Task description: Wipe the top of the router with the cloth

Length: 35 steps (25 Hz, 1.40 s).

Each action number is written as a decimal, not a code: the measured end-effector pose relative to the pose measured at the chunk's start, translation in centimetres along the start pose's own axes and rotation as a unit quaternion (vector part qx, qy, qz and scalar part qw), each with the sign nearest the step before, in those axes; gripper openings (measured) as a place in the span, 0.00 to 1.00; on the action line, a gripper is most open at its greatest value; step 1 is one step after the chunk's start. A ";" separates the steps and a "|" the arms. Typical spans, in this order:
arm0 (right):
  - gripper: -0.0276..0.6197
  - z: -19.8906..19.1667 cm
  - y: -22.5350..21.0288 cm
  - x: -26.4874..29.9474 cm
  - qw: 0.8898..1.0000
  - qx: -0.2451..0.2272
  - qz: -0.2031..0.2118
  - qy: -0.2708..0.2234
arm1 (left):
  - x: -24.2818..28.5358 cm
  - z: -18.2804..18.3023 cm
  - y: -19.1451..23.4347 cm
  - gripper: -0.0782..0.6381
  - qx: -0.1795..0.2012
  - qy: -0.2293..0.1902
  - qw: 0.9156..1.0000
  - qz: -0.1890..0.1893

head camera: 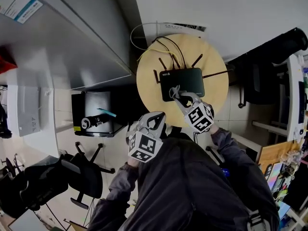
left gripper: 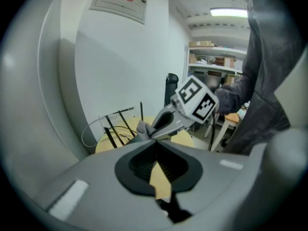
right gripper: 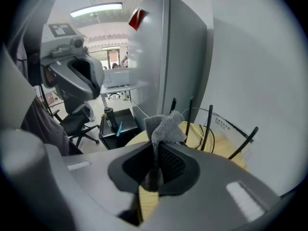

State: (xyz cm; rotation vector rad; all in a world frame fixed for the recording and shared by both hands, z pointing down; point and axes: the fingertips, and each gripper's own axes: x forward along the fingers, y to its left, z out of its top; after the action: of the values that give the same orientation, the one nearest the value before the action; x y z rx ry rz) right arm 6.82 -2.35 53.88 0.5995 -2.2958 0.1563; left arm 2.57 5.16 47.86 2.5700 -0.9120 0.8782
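I read this as an office: swivel chairs (head camera: pixel 84 177) on the tiled floor (head camera: pixel 113 153) left of my left tool (head camera: pixel 159 118), stocked shelves (left gripper: pixel 219 61) and strip lighting (left gripper: pixel 230 12) beyond its tip.

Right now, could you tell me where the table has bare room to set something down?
Bare wood lies right of the router, out to the table rim; a narrower strip on its left. Behind it, cables and antennas crowd the surface.
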 end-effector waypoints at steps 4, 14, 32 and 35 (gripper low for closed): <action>0.09 -1.1 -3.6 6.6 0.998 0.013 -0.005 0.059 | 0.3 -0.2 2.6 0.11 -0.017 -0.005 1.000 -0.008; 0.09 -2.8 -7.6 15.9 0.979 0.149 0.005 0.138 | 0.7 -1.5 4.8 0.11 -0.048 -0.003 0.998 -0.028; 0.09 -12.4 -16.0 9.8 0.962 0.191 -0.080 0.178 | 3.6 -0.4 3.4 0.11 -0.040 0.020 0.998 -0.042; 0.09 -14.7 -18.1 7.6 0.955 0.200 -0.115 0.186 | 4.0 -0.1 2.6 0.11 -0.038 0.020 0.998 -0.045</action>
State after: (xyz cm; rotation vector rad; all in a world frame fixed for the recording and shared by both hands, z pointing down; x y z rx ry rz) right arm 19.95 -17.07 68.51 0.9485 -1.8210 0.5809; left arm 3.29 1.33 50.57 2.4993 -0.7971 0.8495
